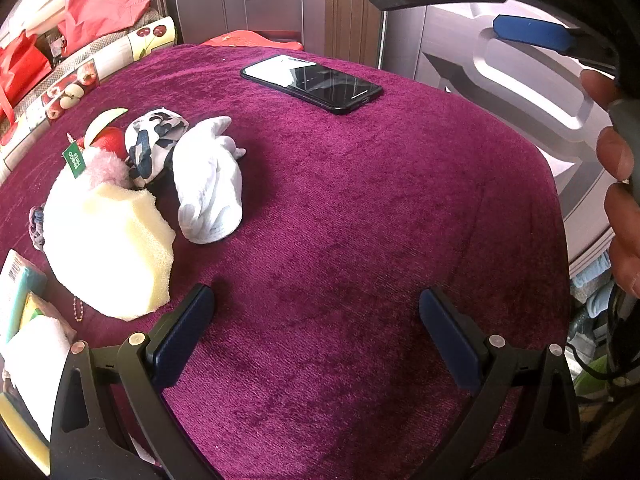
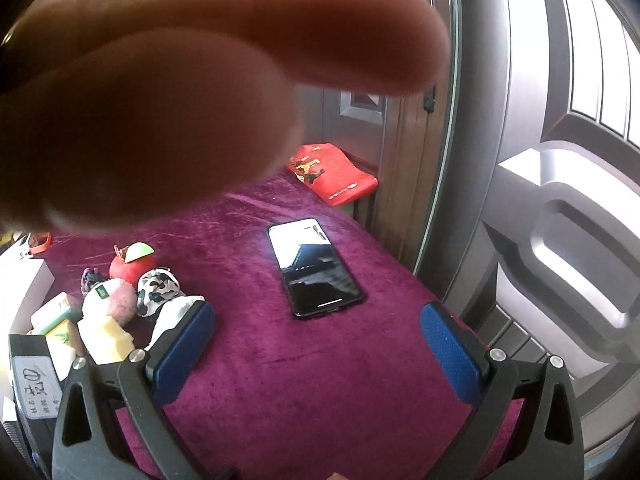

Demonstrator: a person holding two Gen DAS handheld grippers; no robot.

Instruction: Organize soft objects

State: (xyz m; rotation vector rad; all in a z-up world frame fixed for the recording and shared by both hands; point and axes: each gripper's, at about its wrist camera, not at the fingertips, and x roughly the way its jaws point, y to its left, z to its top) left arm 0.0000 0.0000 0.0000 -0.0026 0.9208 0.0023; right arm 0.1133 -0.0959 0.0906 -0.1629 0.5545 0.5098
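White rolled sock (image 1: pixel 212 184) lies lengthwise away from the left gripper (image 1: pixel 316 328), both grippers' jaws apart, empty.

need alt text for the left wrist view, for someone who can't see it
The left gripper hangs open and empty over a purple cloth. At left lie a yellow sponge, a white sock and a cow-print cloth; a phone lies farther back.

Both wrist cameras look forward and down, near the purple cloth (image 1: pixel 360 220), sharing the phone (image 1: pixel 312 83).
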